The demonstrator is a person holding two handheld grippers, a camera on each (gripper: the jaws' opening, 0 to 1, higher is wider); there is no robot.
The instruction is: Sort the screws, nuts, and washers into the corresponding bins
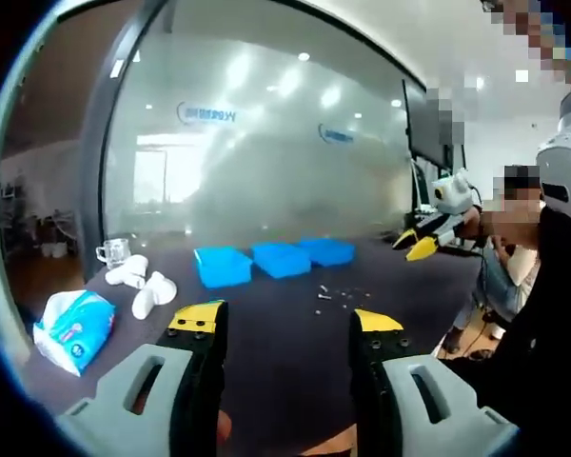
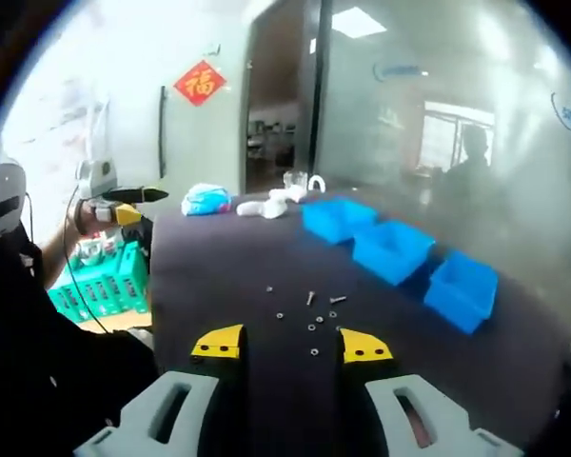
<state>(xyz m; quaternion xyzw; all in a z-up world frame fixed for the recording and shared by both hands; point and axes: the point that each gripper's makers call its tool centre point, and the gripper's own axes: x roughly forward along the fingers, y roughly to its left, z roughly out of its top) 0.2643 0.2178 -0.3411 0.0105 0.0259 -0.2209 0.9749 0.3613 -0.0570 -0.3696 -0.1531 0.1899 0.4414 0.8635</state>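
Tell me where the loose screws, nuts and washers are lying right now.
In the right gripper view the loose hardware lies scattered on the dark table, just beyond the open right claw and short of the three blue bins.

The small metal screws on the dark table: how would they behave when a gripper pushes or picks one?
The small metal screws look tiny and light, so probably slide or roll on the smooth dark table. Lying flat, they may slip from wide jaws.

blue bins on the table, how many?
3 blue bins, in a row on the dark table along the glass-wall side beyond the scattered hardware: near, middle, far, closest to the white cups. None seems hidden.
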